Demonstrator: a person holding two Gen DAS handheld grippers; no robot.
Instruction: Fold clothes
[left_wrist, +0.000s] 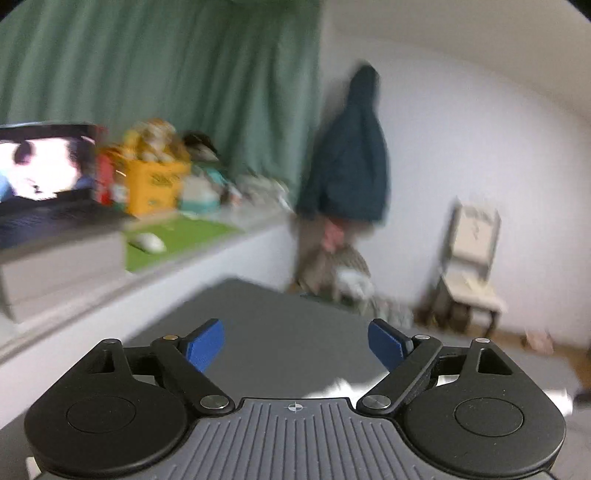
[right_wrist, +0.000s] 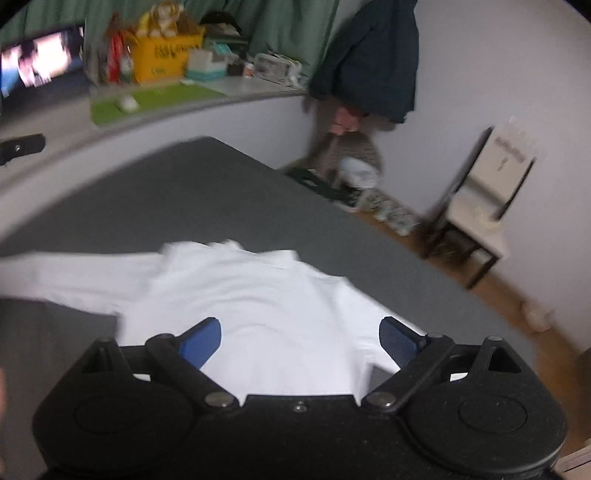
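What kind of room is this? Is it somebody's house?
Most likely a room in a home, perhaps a bedroom or study. A dark jacket hangs on the wall, a cluttered desk holds a lit laptop, and a white shirt lies spread on a grey surface.

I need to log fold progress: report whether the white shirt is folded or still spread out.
Partly folded, it seems: the white shirt lies flat on the grey surface, one sleeve stretched out sideways, the other side apparently tucked in. Blur hides finer folds.
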